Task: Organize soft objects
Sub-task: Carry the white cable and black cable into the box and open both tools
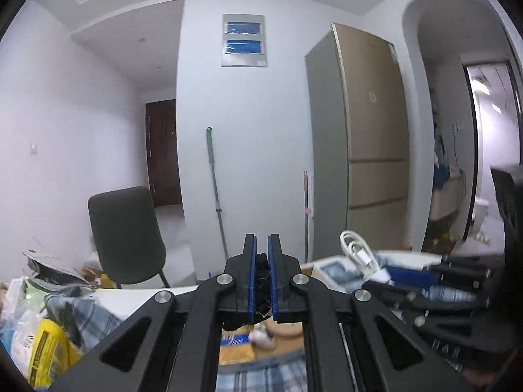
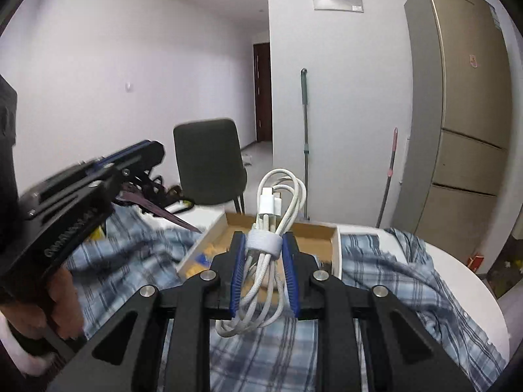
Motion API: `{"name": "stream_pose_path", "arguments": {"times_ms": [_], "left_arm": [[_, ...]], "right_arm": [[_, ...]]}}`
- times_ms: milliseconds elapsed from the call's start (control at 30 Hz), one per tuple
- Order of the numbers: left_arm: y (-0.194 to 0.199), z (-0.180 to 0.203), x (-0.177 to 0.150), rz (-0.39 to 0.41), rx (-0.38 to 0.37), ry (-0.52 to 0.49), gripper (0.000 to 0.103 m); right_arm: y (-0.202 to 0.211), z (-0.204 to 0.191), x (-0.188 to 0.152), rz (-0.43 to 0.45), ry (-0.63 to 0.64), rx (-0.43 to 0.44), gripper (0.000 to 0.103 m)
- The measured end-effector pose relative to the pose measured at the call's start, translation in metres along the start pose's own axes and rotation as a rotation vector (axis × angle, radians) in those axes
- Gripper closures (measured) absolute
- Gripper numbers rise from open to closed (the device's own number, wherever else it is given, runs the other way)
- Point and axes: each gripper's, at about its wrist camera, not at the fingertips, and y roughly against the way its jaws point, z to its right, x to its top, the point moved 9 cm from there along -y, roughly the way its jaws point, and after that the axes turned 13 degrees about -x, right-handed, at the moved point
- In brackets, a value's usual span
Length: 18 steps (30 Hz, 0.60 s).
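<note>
My right gripper (image 2: 263,243) is shut on a coiled white charging cable (image 2: 278,202) bound by a white strap, held above an open cardboard box (image 2: 330,232) on the blue plaid cloth (image 2: 392,268). The cable also shows in the left wrist view (image 1: 358,253). My left gripper (image 1: 261,245) is shut on a small dark stringy item (image 1: 262,269). In the right wrist view the left gripper (image 2: 143,153) is at the left, with the dark purple item (image 2: 153,204) hanging beneath it.
A white round table (image 2: 470,281) carries the cloth and box. A dark chair (image 2: 209,163) stands behind the table. Bags and a yellow packet (image 1: 49,349) lie at the left. Mop handles (image 2: 305,137) lean on the wall beside a fridge (image 2: 464,98).
</note>
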Motion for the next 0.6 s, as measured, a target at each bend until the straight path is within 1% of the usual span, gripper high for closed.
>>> {"name": "stream_pose_path", "arguments": {"times_ms": [67, 133, 267, 367, 500, 533, 600], "left_arm": [[-0.005, -0.007, 0.01, 0.022, 0.011, 0.025, 0.095], [-0.011, -0.016, 0.022, 0.063, 0.05, 0.036, 0.095], [-0.031, -0.025, 0.035, 0.093, 0.048, 0.041, 0.095], [-0.045, -0.037, 0.037, 0.106, 0.05, 0.056, 0.095], [-0.065, -0.053, 0.024, 0.077, 0.041, 0.082, 0.095], [-0.073, -0.056, 0.017, 0.054, 0.036, 0.084, 0.095], [-0.084, -0.062, 0.005, 0.016, 0.05, 0.085, 0.095]], "right_arm": [[-0.006, 0.002, 0.011, 0.019, -0.021, -0.018, 0.081], [-0.016, 0.0, 0.019, 0.018, -0.038, -0.022, 0.081], [-0.042, -0.003, 0.03, 0.024, -0.066, -0.042, 0.081], [-0.06, -0.008, 0.03, 0.018, -0.059, -0.044, 0.081], [-0.088, -0.015, 0.017, -0.03, -0.032, -0.041, 0.081], [-0.095, -0.017, 0.013, -0.045, -0.029, -0.039, 0.081], [-0.107, -0.02, 0.003, -0.077, -0.02, -0.035, 0.081]]}}
